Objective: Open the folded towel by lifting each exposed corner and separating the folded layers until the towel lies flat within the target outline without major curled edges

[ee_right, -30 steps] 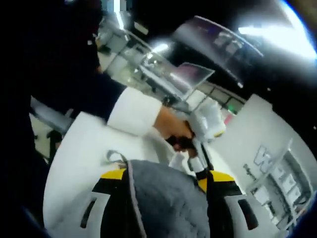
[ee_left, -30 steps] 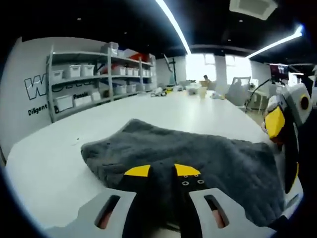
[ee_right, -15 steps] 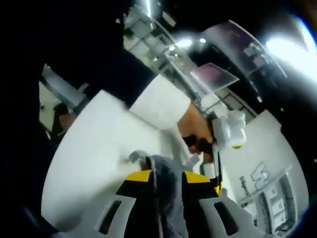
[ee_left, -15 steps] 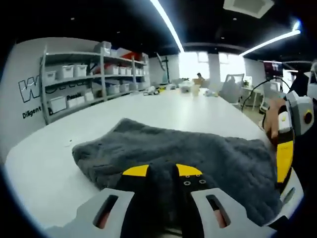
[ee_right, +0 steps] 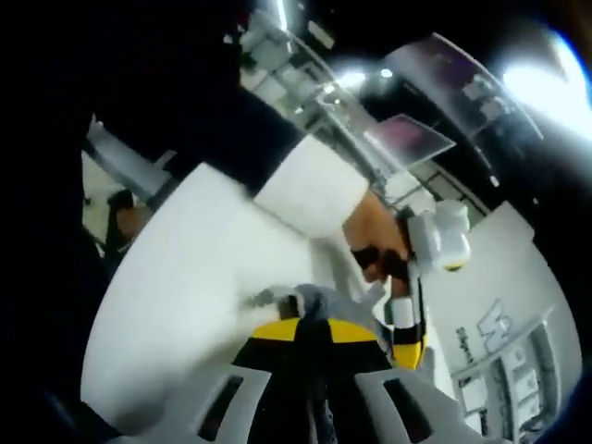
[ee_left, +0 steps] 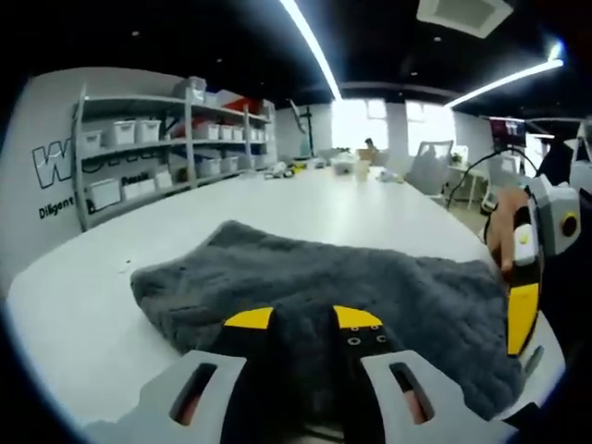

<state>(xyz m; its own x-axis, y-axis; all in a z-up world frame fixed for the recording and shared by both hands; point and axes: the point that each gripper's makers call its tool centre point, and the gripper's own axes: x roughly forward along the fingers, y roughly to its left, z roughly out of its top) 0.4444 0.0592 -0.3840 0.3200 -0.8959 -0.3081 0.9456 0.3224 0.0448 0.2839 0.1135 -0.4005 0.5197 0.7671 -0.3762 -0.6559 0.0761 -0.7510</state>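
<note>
I have both grippers pinching towel edge: left gripper clamped on the near hem, right gripper closed on a corner. Grey towel on the white table, mostly spread, bunched; flattening remains. No outline visible.

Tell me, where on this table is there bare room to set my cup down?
Free: the white table between the grey towel and the far clutter, and left of the towel toward the shelves. Crowded: the near edge, where both grippers work.
</note>
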